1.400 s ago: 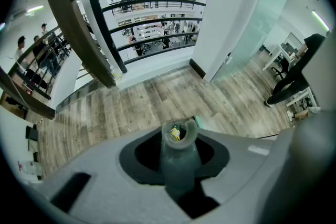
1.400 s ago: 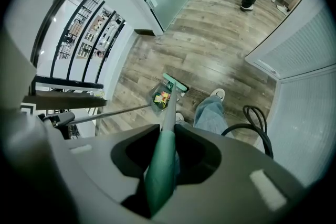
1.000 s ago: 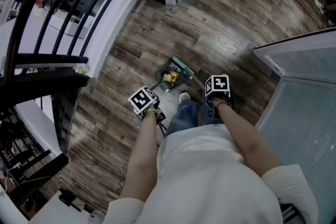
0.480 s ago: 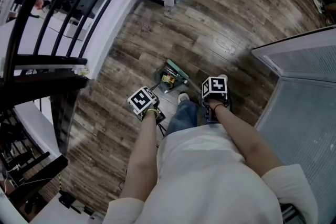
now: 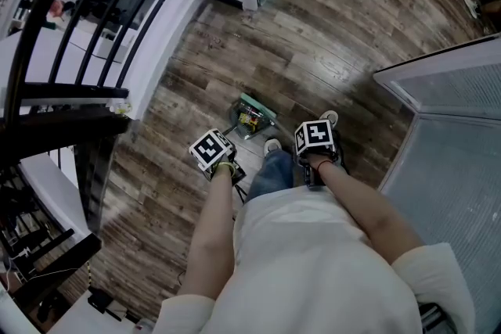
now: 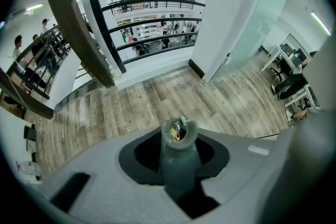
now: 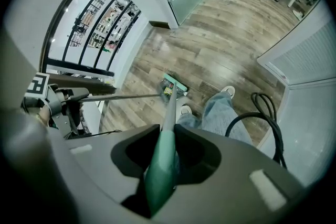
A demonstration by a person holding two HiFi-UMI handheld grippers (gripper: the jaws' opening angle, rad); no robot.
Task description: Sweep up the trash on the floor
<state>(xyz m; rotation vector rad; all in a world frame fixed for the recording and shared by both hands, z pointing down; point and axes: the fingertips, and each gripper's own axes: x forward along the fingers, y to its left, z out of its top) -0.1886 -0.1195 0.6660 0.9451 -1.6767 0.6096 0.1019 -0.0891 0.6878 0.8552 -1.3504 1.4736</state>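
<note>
Two handles slanted forward and down to the floor [image 5: 313,51]. The left hand-held gripper [image 6: 176,161] pinched the dustpan handle [image 6: 177,152], and the right hand-held gripper [image 7: 163,157] pinched the green broom handle [image 7: 160,165]. They met at the dustpan [image 5: 243,126], which held trash [image 5: 250,117] just ahead of the person's shoes [image 5: 272,145].

place: open-plan office | desks [image 6: 274,54], office chairs [image 6: 290,85] | glass partitions [image 6: 252,18] | atrium railings [image 6: 152,5]

Matt green plastic broom handle [image 7: 161,168] between the right jaws, smooth grey plastic dustpan handle [image 6: 178,162] between the left, faintly glossy wood-grain floor [image 5: 313,51] ahead.
</note>
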